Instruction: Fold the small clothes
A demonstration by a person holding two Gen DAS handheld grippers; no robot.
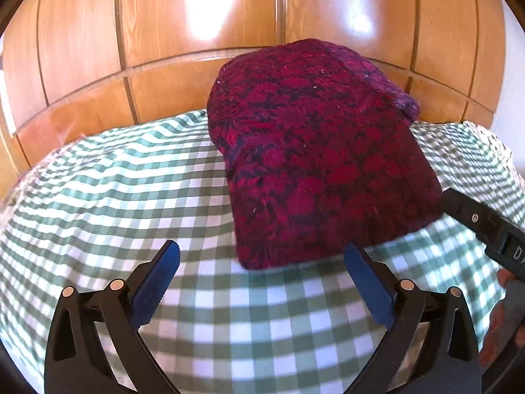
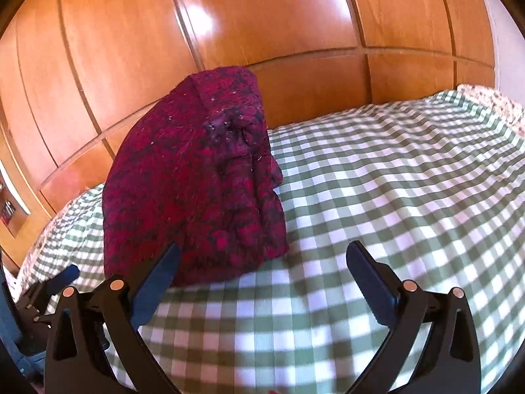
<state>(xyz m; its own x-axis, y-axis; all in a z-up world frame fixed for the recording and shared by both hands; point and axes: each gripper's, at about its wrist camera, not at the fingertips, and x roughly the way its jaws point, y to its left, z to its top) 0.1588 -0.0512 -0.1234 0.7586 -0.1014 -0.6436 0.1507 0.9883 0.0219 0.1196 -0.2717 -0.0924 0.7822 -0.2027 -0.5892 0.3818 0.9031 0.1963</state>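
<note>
A dark red and black knitted garment (image 1: 315, 151), folded into a thick rectangular bundle, lies on a bed covered with a green and white checked cloth (image 1: 131, 197), toward the far side near glossy orange-brown wooden cabinet panels (image 1: 197, 32). The left gripper (image 1: 262, 282) is spread wide with nothing between its blue pads (image 1: 157, 282), just short of the bundle's near edge. The right gripper (image 2: 262, 282) is also spread and empty, with the bundle to its left.
</note>
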